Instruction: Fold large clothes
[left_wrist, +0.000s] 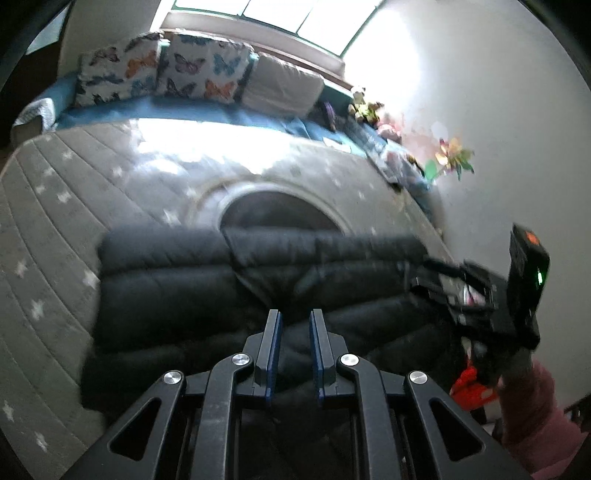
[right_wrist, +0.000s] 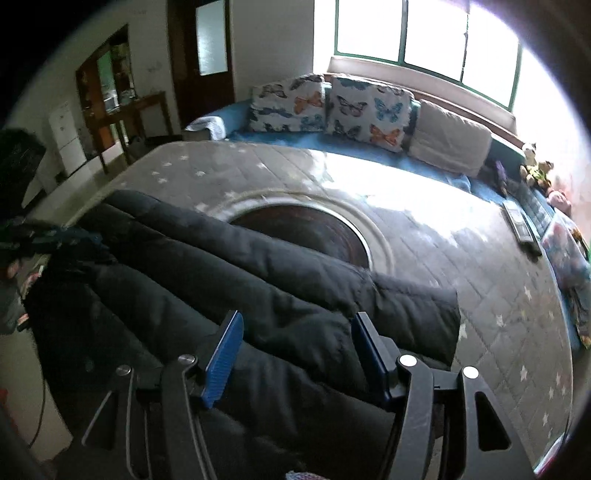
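Observation:
A black padded jacket (left_wrist: 207, 295) (right_wrist: 229, 280) lies in long folds across the near part of a grey quilted bed cover (left_wrist: 55, 206) (right_wrist: 498, 280) with white stars. In the left wrist view my left gripper (left_wrist: 295, 321) hangs over the jacket's middle. Its blue-edged fingers are almost together, and I see no cloth pinched between them. My right gripper (right_wrist: 297, 332) stands wide open, its blue pads (right_wrist: 225, 350) on either side of a thick fold near the jacket's end, not pressing on it. From the left wrist view the right gripper (left_wrist: 439, 280) is blurred at the jacket's right edge, held by a pink-sleeved hand (left_wrist: 535, 413).
A dark round patch (left_wrist: 273, 214) (right_wrist: 306, 229) ringed in white marks the cover behind the jacket. Butterfly pillows (right_wrist: 332, 103) and a beige cushion (right_wrist: 450, 136) line the far side under a window. Soft toys (right_wrist: 535, 166) and a flat dark object (right_wrist: 521, 225) lie along the right wall.

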